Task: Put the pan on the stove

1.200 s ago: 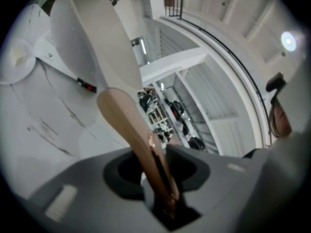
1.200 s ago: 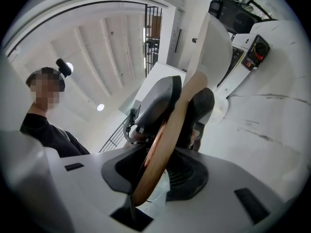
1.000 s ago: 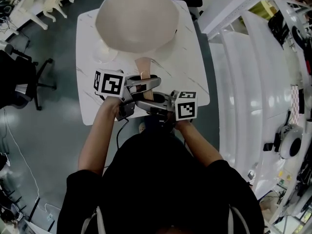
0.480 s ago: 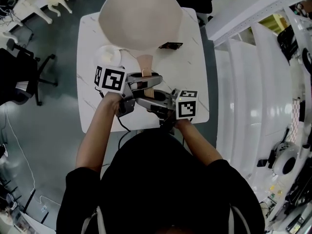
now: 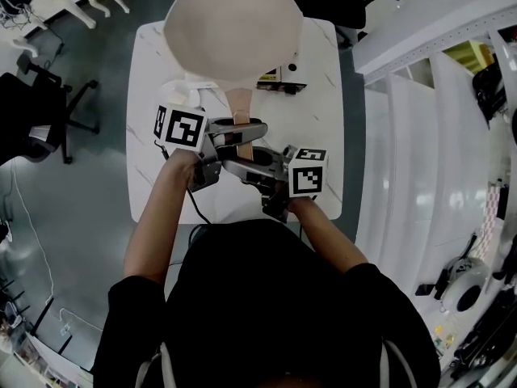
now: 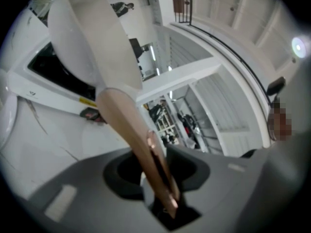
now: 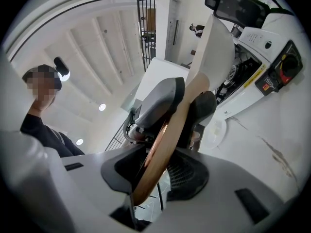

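A big cream pan (image 5: 233,27) with a tan handle (image 5: 240,107) hangs above the far end of the white table (image 5: 315,184). My left gripper (image 5: 246,130) is shut on the handle from the left, and my right gripper (image 5: 242,166) is shut on it just behind, from the right. In the left gripper view the handle (image 6: 131,130) runs from the jaws up to the pan bowl (image 6: 92,42). The right gripper view shows the handle (image 7: 165,144) edge-on between its jaws, with the left gripper (image 7: 180,106) clamped further along. Under the pan sits the stove (image 7: 272,57), white with a black top; a strip of it (image 5: 279,78) shows.
A round white dish (image 5: 182,94) lies on the table left of the handle. An office chair (image 5: 48,111) stands on the floor at left. White shelving (image 5: 436,136) runs along the right. A person (image 7: 39,115) stands behind in the right gripper view.
The pan has moved a little farther from me with both grippers still on its handle. The stove's front edge now shows from under the pan's right side.
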### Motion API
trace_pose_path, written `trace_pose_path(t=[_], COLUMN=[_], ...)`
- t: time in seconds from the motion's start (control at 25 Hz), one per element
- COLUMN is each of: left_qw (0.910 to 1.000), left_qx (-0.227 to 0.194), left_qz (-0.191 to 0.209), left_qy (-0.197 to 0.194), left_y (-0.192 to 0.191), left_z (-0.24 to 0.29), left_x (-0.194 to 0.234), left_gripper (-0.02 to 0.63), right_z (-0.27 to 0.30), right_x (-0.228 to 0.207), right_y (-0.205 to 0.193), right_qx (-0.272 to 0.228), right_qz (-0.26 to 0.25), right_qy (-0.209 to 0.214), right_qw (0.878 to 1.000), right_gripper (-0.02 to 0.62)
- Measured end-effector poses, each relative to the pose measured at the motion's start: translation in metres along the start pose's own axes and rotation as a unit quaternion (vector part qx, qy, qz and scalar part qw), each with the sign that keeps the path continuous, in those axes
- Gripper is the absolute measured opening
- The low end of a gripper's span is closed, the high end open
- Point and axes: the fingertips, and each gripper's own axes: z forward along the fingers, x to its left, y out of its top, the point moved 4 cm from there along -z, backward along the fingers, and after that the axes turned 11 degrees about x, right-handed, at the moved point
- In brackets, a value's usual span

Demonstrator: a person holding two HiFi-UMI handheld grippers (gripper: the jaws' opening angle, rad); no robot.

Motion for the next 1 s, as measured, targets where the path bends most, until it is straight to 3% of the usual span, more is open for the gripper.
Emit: trace_pose_path(t=[0.76, 1.0], left_qw=[0.9992, 0.9993], left_qx=[0.029, 0.02], left_qz=[-0.026, -0.026], left_qy=[0.003, -0.016], left_y=[0.013, 0.014], left_z=[-0.009, -0.008], left_x=[0.021, 0.021], left_gripper=[0.126, 0.124], right_z=[0.011, 0.012], right_x=[-0.016, -0.017], right_y=[0.014, 0.014], right_qx=[-0.014, -0.008], right_qz=[0.027, 0.032], right_qy=[-0.014, -0.014], right_qw=[0.999, 0.999], right_gripper=[0.124, 0.124])
